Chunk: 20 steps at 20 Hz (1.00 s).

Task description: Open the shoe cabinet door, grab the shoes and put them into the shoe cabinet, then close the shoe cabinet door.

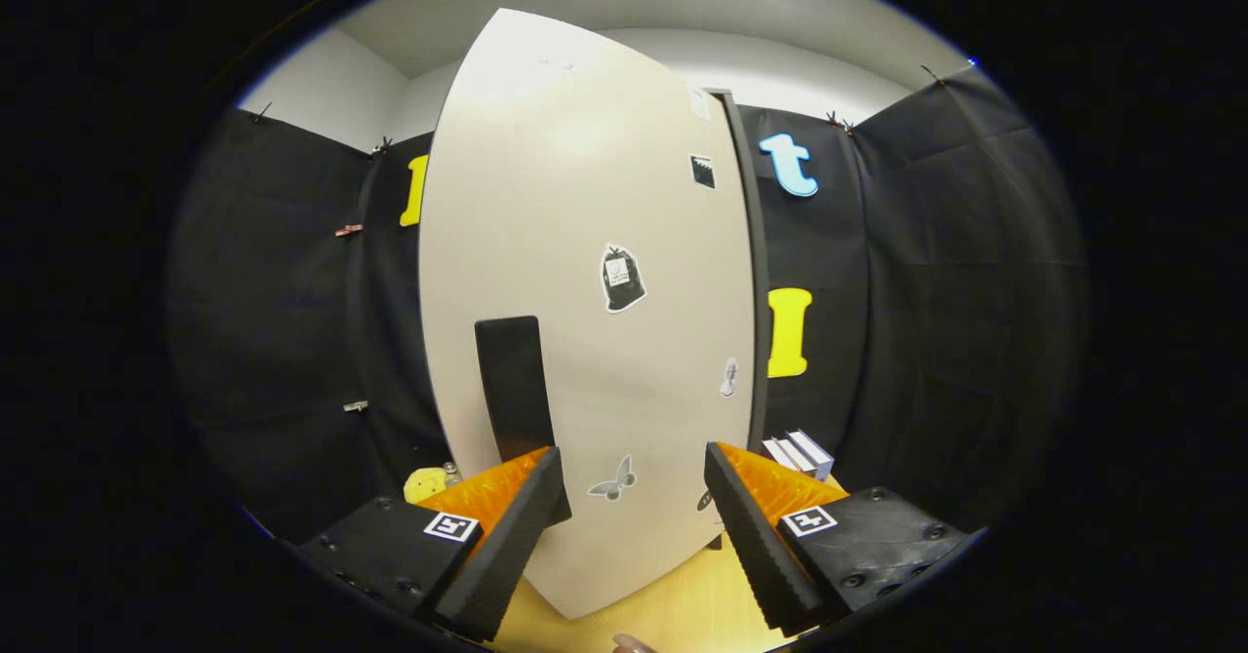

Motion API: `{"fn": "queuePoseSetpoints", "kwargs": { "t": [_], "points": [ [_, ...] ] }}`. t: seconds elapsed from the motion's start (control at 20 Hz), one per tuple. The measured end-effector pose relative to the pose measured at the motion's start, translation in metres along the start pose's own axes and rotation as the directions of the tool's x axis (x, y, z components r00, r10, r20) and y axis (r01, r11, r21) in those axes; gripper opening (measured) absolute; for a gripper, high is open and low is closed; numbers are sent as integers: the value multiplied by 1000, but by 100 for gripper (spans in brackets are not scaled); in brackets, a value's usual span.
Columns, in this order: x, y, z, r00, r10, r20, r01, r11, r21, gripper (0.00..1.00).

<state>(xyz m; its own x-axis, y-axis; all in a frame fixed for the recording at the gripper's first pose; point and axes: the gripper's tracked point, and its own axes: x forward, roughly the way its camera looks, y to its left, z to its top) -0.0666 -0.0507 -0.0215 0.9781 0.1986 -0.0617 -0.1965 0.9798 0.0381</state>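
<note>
The shoe cabinet door stands upright straight ahead of the gripper, a tall pale panel with its long axis vertical and small stickers scattered over its face. A dark upright handle sits on the door's lower part, toward the side of the gripper's left finger and just above that finger's tip. Along the door's other side runs a dark vertical edge, perhaps the cabinet's frame; whether the door lies flush against it or stands a little ajar I cannot tell. The door looks shut or nearly so, which fits both a cabinet waiting to be opened and one closed again with the shoes inside; no shoes can be made out.

The gripper is spread wide and holds nothing, its right finger well apart from the left, with the door's lower face between and beyond them. The handle lies off the gripper's centre line, so any grasp of it would need a shift toward that side.

Beside the door's dark edge some stacked books rest on the light wooden floor; on the handle side a small yellow object sits low. Room to either side of the door is bounded by the booth's black cloth
</note>
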Motion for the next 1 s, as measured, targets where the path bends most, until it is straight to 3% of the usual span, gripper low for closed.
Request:
{"fn": "queuePoseSetpoints", "kwargs": {
  "t": [0.35, 1.0],
  "points": [
    [19, 30, -2, 999, 38, 17, -38, 999, -5, 97],
    [46, 51, -1, 999, -7, 45, 9, 1000, -29, 97]
  ]
}}
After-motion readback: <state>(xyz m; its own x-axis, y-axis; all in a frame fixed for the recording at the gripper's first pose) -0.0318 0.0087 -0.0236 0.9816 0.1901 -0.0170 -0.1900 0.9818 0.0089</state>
